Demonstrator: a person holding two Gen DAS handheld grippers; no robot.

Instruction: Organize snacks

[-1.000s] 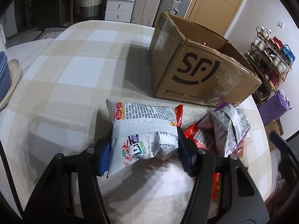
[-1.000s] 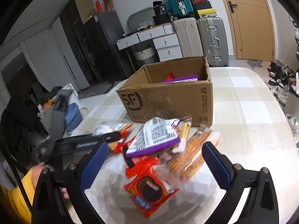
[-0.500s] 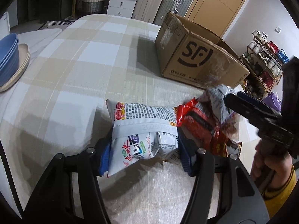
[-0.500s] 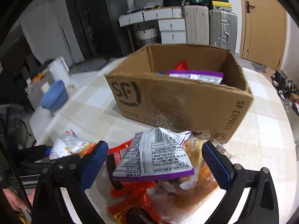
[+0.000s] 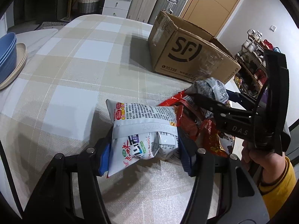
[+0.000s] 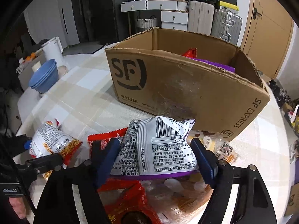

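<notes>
My left gripper (image 5: pixel 144 149) is shut on a white noodle-snack bag (image 5: pixel 143 119) and holds it just above the checked tablecloth. In the right wrist view the same bag (image 6: pixel 50 140) shows at the left. My right gripper (image 6: pixel 155 158) is closing on a white, purple-edged snack bag (image 6: pixel 158 140) that tops the snack pile, and its blue pads (image 6: pixel 202 160) touch both sides of the bag. Under that bag lie red packets (image 6: pixel 127 196) and a clear biscuit bag (image 6: pixel 222 149). The open SF cardboard box (image 6: pixel 186 93) stands right behind the pile with snacks inside.
Stacked blue bowls (image 6: pixel 44 76) and a white kettle (image 6: pixel 53 48) sit at the table's far left. The box (image 5: pixel 186 56) fills the back right. A hand in a yellow sleeve (image 5: pixel 276 183) holds the right gripper. Suitcases and drawers stand beyond the table.
My right gripper dropped onto the pile and its jaws narrowed around the purple-edged bag. My left gripper drew back from the box with the white bag still gripped.
</notes>
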